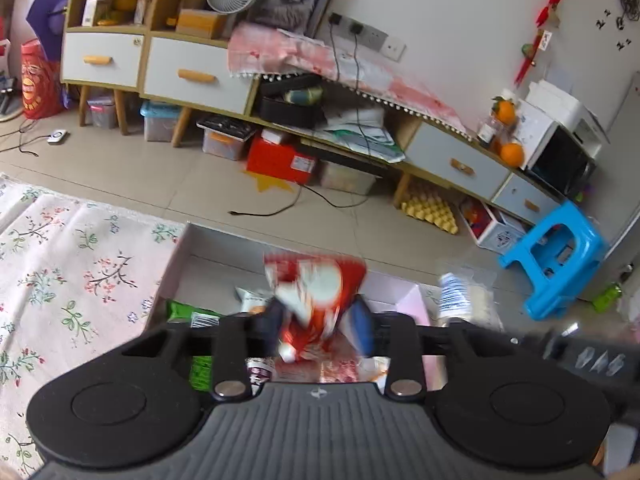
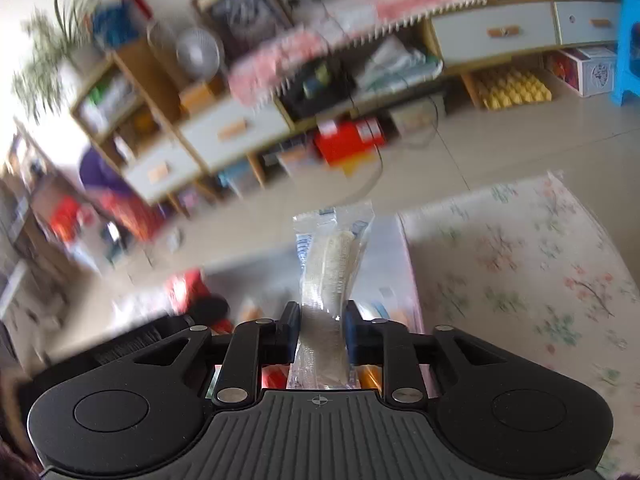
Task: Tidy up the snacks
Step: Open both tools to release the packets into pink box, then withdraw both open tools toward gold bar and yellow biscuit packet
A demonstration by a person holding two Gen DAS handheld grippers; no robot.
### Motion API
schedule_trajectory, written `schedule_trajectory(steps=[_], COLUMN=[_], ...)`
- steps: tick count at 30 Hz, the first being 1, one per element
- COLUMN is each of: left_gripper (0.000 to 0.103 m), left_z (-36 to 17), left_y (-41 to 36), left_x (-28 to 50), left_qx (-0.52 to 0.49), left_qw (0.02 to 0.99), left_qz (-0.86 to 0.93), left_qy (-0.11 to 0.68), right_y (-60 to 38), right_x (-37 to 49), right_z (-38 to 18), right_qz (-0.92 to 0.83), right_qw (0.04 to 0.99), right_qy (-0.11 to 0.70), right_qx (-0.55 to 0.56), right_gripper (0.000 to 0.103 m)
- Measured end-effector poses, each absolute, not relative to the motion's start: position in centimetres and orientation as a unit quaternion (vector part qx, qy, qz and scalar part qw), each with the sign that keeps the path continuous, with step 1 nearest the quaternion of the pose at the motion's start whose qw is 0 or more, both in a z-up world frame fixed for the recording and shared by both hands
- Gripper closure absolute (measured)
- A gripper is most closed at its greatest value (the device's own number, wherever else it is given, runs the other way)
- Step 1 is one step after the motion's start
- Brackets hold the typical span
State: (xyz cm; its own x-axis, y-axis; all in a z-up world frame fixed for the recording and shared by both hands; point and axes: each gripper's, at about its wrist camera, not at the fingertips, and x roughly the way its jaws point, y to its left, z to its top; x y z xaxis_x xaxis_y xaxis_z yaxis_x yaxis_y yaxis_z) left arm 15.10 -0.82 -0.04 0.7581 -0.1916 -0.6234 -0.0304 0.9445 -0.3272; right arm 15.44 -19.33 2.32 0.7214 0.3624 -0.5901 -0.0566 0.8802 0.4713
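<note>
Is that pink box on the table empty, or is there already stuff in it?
Not empty. The pink box already holds snacks, including a green packet. How full it is, cannot tell.

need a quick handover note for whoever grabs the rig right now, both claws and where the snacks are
Left claw: shut on a red snack packet, held above the pink box.
Right claw: shut on a clear-wrapped snack, also over the box, beside the floral cloth.
In the box: a green packet and a few other snacks, blurred.
Done: some snacks are in the box, two more are in hand.
Left: place both held packets; I cannot tell whether more snacks lie outside the box.
</note>
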Motion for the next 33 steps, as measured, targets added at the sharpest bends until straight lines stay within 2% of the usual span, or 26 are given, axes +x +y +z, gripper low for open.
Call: schedule_trajectory(steps=[1,3,7,13,15,17,20,22,24,27,29,31,33], left_gripper=[0.050,0.052,0.052,0.051,0.050,0.049,0.040,0.026,0.018,0.018,0.013,0.007,0.005], left_z=[-0.2,-0.3,0.5,1.4,1.4,1.5,2.0,2.3,2.2,2.0,2.3,2.6,2.6], left_y=[-0.7,-0.7,-0.1,1.2,1.3,1.5,1.4,1.2,0.8,0.5,0.2,-0.2,-0.7], left_x=[15.0,14.6,13.3,12.1,11.7,11.2,10.3,9.4,8.5,7.6,7.0,6.2,5.5], left_qx=[-0.161,-0.153,-0.138,-0.147,-0.137,-0.133,-0.120,-0.103,-0.089,-0.107,-0.118,-0.109,-0.089], left_qw=[0.922,0.919,0.922,0.919,0.916,0.911,0.905,0.904,0.898,0.880,0.878,0.885,0.890], left_qz=[-0.042,-0.044,-0.042,-0.031,-0.021,-0.014,-0.001,0.007,0.020,0.014,-0.002,-0.013,-0.011], left_qy=[0.350,0.361,0.359,0.366,0.377,0.390,0.408,0.414,0.431,0.462,0.463,0.453,0.447], right_y=[-19.4,-19.5,-20.1,-19.3,-18.6,-17.9,-17.5,-17.2,-16.9,-17.5,-18.0,-17.8,-17.8], right_x=[15.4,15.3,15.1,12.8,12.1,11.5,11.0,10.6,9.9,8.4,7.2,5.9,5.2], right_z=[2.3,2.1,2.2,5.9,6.5,6.6,5.7,4.7,3.8,4.4,5.5,6.4,6.7], right_qz=[0.113,0.097,0.084,0.103,0.103,0.096,0.079,0.082,0.080,0.103,0.124,0.121,0.109], right_qw=[0.906,0.910,0.899,0.903,0.902,0.898,0.883,0.869,0.860,0.852,0.850,0.863,0.870], right_qy=[0.348,0.350,0.371,0.362,0.375,0.401,0.449,0.481,0.499,0.499,0.491,0.478,0.473], right_qx=[0.215,0.200,0.219,0.207,0.188,0.154,0.109,0.089,0.070,0.116,0.142,0.114,0.086], right_gripper=[0.056,0.044,0.044,0.043,0.037,0.037,0.034,0.024,0.023,0.023,0.022,0.013,0.013])
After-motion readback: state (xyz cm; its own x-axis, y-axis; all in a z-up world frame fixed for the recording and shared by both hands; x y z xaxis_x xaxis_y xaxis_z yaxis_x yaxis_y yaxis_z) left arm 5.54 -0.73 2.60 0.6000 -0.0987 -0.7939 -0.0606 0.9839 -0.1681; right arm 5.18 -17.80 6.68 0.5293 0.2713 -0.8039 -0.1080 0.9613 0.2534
